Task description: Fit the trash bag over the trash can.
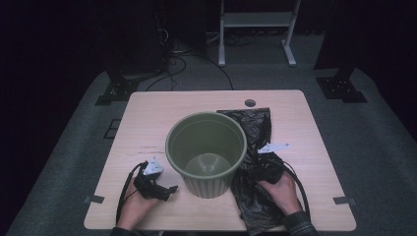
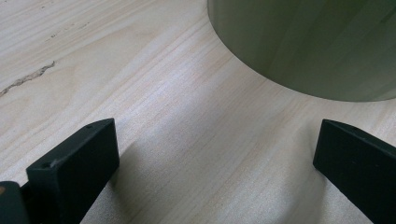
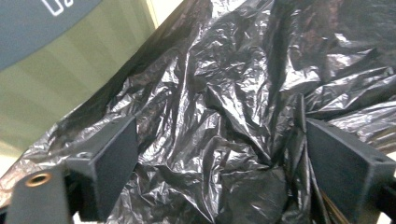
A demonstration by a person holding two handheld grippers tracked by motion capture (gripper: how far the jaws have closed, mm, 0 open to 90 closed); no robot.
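Right gripper view: bag (image 3: 219, 121) seemingly between fingers (image 3: 109, 158).

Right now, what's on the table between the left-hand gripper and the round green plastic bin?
Nothing: the left gripper view shows bare pale wooden tabletop between the open left gripper and the green ribbed bin.

Each hand-held gripper, left (image 1: 169, 189) and right (image 1: 259, 156), is black with blocky jaws, a grey three-cornered plate and a black cable; dark plaid cuff (image 1: 298, 224) at five o'clock.

Bag (image 1: 255, 162) partly hidden behind bin (image 1: 206, 152); forearms cut off at bottom edge.
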